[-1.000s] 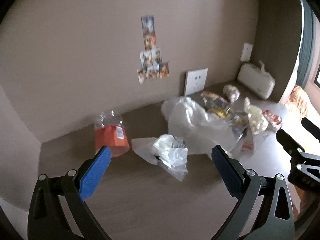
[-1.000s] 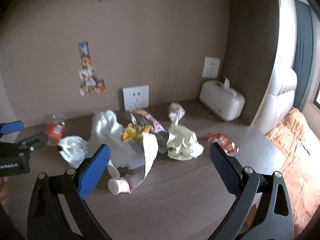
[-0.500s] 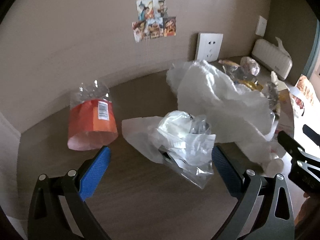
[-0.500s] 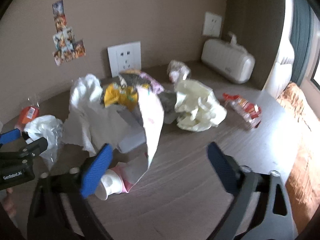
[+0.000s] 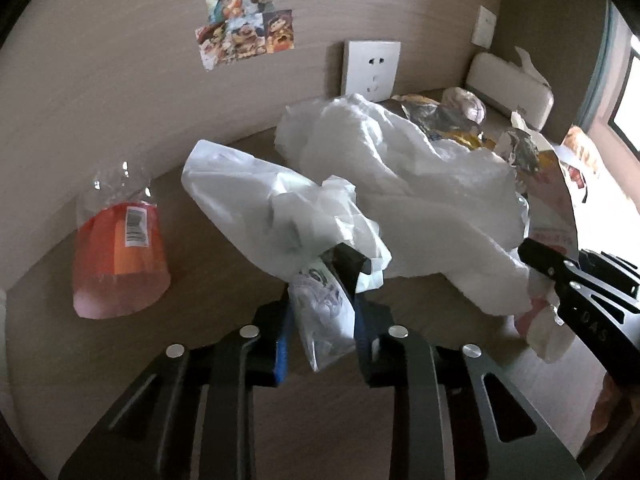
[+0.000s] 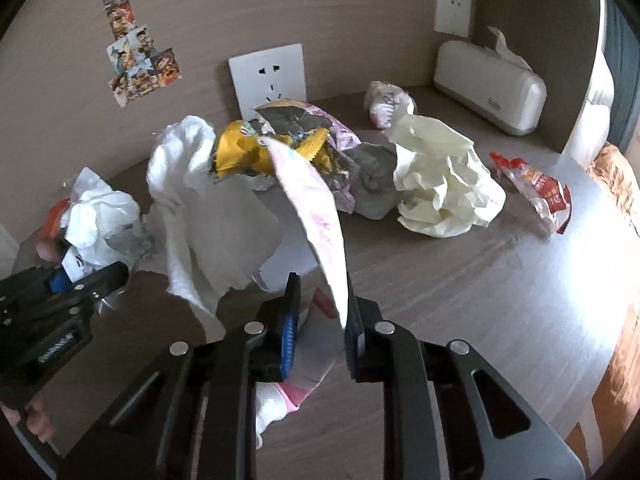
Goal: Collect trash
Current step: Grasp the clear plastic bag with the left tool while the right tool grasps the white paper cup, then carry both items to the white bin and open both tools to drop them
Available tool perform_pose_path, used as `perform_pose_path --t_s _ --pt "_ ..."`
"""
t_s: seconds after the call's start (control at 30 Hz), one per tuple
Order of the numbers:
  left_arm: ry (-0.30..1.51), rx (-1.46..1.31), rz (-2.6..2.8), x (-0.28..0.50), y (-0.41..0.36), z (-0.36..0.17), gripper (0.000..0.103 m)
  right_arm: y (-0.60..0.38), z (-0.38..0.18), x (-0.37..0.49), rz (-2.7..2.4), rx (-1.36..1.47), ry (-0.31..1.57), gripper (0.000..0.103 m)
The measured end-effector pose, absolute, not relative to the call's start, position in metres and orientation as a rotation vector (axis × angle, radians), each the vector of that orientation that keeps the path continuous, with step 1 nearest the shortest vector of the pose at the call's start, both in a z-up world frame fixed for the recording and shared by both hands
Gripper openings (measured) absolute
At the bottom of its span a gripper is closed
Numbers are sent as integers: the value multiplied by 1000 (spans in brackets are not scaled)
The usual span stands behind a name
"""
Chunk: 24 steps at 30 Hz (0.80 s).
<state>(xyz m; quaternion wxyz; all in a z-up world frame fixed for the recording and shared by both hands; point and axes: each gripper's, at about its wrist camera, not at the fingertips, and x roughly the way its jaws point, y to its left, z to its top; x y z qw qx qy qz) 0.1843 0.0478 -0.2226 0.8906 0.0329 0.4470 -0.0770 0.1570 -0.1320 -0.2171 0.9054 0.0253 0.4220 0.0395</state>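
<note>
My left gripper [image 5: 320, 300] is shut on a crumpled clear plastic bag [image 5: 276, 216], held just above the wooden desk [image 5: 160, 360]. My right gripper [image 6: 320, 312] is shut on a long pink-and-white paper wrapper [image 6: 316, 216] that curves up from the jaws; a white and pink paper cup [image 6: 276, 396] lies under it. A big white plastic bag [image 6: 208, 208] lies between the two grippers and also shows in the left wrist view [image 5: 400, 184]. The left gripper [image 6: 80, 284] shows at the left edge of the right wrist view.
An orange-labelled cut bottle [image 5: 120, 248] lies at the left. Yellow and purple snack wrappers [image 6: 280, 140], grey paper [image 6: 372, 184], cream crumpled paper [image 6: 440, 184] and a red wrapper [image 6: 536, 188] litter the desk. A tissue box [image 6: 488, 88] stands by the back wall.
Both grippers went from wide open to shut. The left moved in on the clear plastic bag and closed on it; the right moved in and closed on the pink-and-white wrapper.
</note>
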Motion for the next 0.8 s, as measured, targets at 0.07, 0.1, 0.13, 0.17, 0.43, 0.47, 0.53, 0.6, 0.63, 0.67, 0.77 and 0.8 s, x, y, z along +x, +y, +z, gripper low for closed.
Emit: perform_pose_path --t_s 0.07,0.1,0.13,0.17,0.43,0.47,0.53,0.6,0.63,0.67,0.77,0.8 --pt "929 54 -157 186 47 -220 22 -132 -214 154 84 55 863 18" --pt "928 48 -161 185 48 -217 22 -133 -210 152 85 59 855 15" --pt "919 54 -158 183 48 -213 22 -134 -207 148 85 61 850 11" --pt "909 70 -150 183 48 -205 22 -136 -201 144 88 65 841 11" --pt "820 96 -152 158 46 -144 22 -153 -154 112 127 81 760 10" --pt "802 98 -161 152 43 -134 22 -155 -146 107 130 82 744 10" --pt "777 106 -173 144 36 -118 22 -162 -126 93 139 82 706 10" --pt "753 110 -199 132 25 -102 22 -169 -112 83 143 91 681 10" --pt "743 113 -211 127 16 -96 22 -173 -105 80 142 94 670 10" --pt "737 120 -223 124 9 -92 22 -179 -98 74 138 95 656 10" --pt "714 128 -261 113 -15 -82 22 -193 -88 62 127 95 631 10" --pt "710 137 -278 110 -27 -79 22 -200 -85 57 118 94 621 10"
